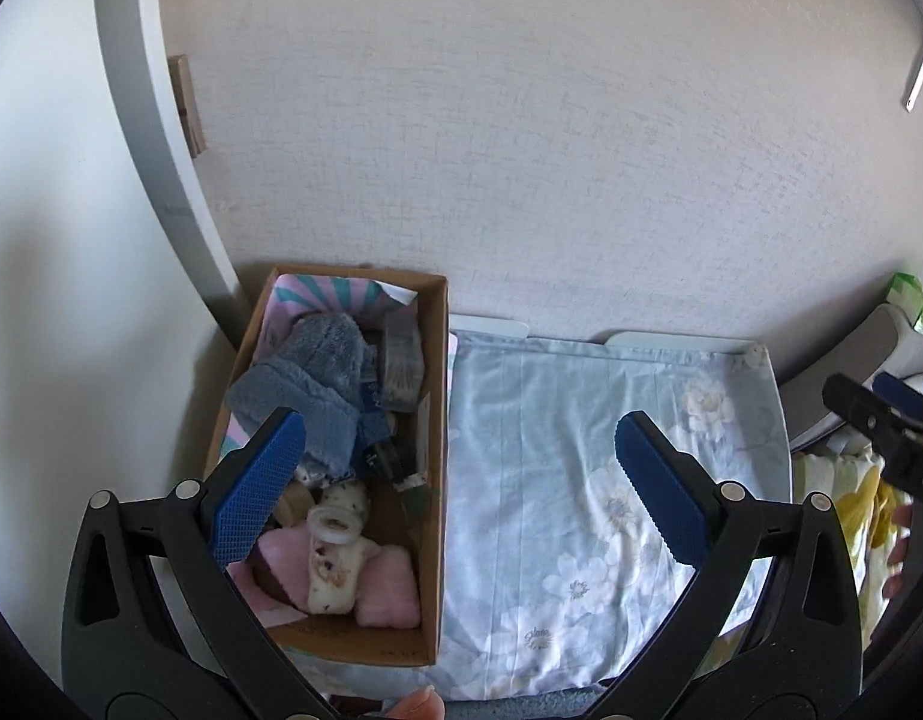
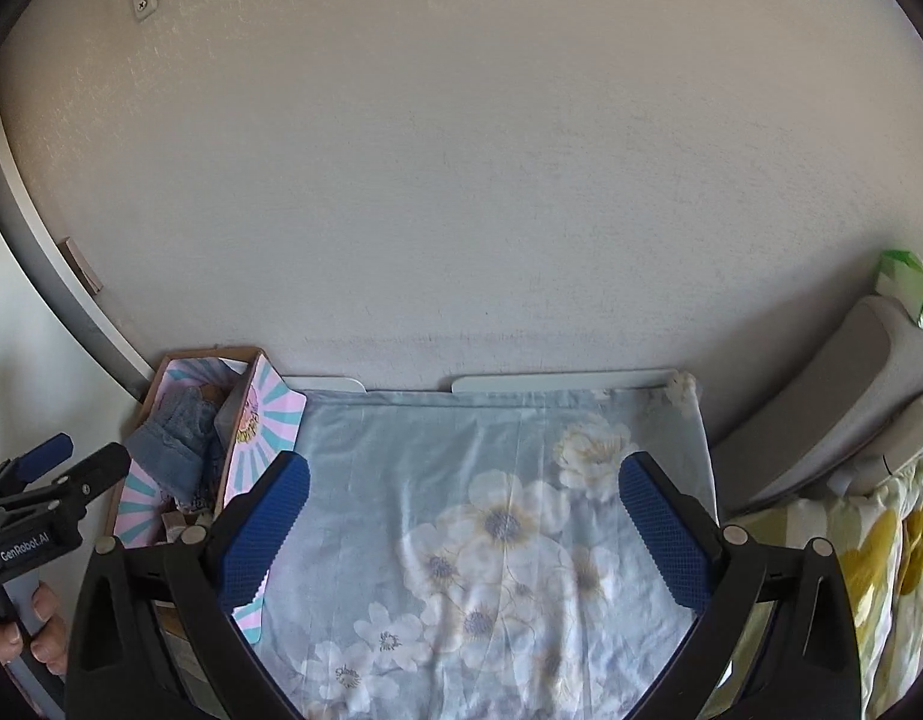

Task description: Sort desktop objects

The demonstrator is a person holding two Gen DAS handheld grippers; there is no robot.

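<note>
A cardboard box (image 1: 434,420) stands at the table's left against the wall, full of small things: a blue fluffy cloth (image 1: 317,378), a grey tape roll (image 1: 401,360), a white ring (image 1: 336,523) on a spotted soft item, pink pads (image 1: 389,594). My left gripper (image 1: 461,480) hovers open over the box's right wall, nothing between its fingers. In the right wrist view the same box (image 2: 245,402) shows at left. My right gripper (image 2: 464,531) hangs open above the flowered light-blue cloth (image 2: 491,510), holding nothing.
The flowered cloth (image 1: 551,450) covers the tabletop up to the white wall. A grey cushion (image 2: 821,408) with a green packet (image 2: 905,288) lies at right, beside yellow-patterned fabric (image 2: 881,552). A hand (image 2: 35,624) holds the left gripper's handle.
</note>
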